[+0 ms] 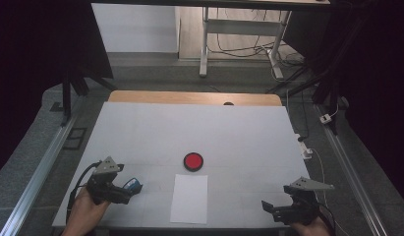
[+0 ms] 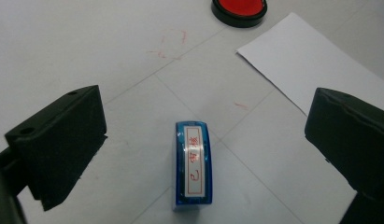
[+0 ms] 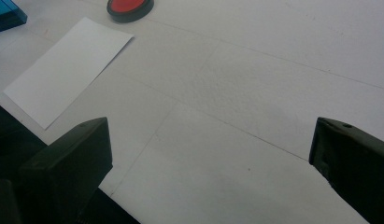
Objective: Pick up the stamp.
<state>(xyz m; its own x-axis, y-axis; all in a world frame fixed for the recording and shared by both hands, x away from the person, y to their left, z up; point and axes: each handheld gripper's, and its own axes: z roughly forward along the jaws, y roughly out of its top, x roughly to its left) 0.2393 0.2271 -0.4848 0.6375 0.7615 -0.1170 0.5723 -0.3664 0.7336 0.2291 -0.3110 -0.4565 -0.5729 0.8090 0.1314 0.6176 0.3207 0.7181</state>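
A blue stamp (image 2: 193, 166) with a white label of red characters lies on the white table, between the wide-apart jaws of my left gripper (image 2: 203, 149), touching neither. From above, the stamp (image 1: 134, 185) sits just ahead of that gripper (image 1: 125, 192) at the front left. A round red ink pad (image 1: 193, 161) in a black rim rests mid-table, and a white sheet of paper (image 1: 189, 197) lies just in front of it. My right gripper (image 1: 268, 206) stands open at the front right with nothing between its jaws (image 3: 208, 163). The right gripper view catches the ink pad (image 3: 130, 8), the paper (image 3: 68, 67) and the stamp (image 3: 7, 15).
The white table top (image 1: 239, 132) ends close in front of both hands. Faint red stamp marks (image 2: 173, 44) show on the table near the ink pad (image 2: 239, 10) and the paper (image 2: 302, 60). A wooden strip (image 1: 189, 97) edges the far side, with desk legs and cables on the floor beyond.
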